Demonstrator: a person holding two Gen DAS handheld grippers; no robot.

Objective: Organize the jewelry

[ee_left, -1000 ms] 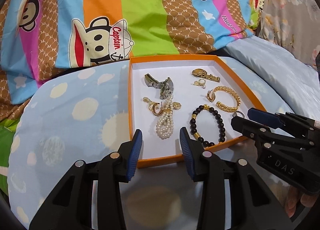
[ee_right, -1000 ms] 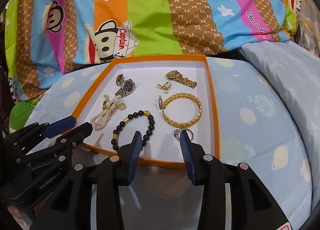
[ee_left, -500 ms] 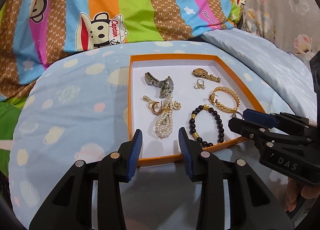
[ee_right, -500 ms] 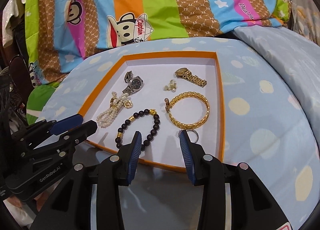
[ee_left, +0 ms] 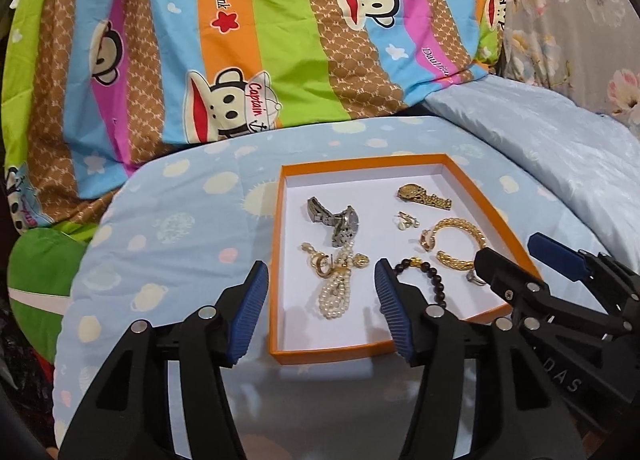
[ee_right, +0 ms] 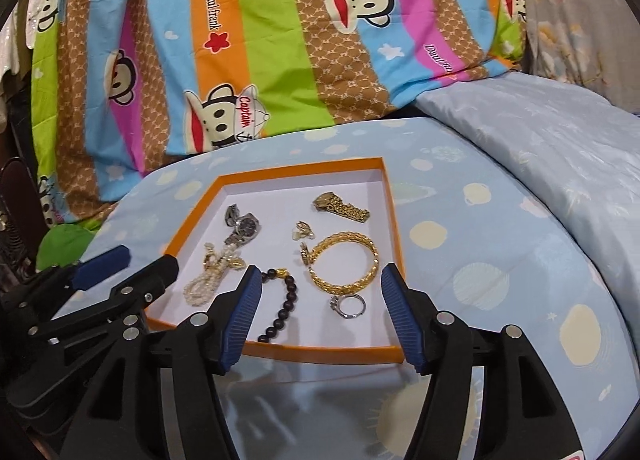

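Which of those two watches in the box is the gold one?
The gold watch lies at the far right of the orange box; the silver watch has a dark face.

The tray point(ee_right: 400, 260) has orange walls and a white floor. It sits on a pale blue cover point(ee_right: 500, 260) printed with cream planets. At twelve o'clock a blanket point(ee_right: 280, 40) runs in green, orange, blue, pink and brown stripes with cartoon monkeys. In the tray: a gold bangle point(ee_right: 346, 260), gold watch point(ee_right: 340, 206), silver watch point(ee_right: 242, 228), white pearls point(ee_right: 202, 286), black beads point(ee_right: 286, 304) and silver ring point(ee_right: 349, 306). Both grippers' pads point(ee_right: 242, 312) are blue on black.
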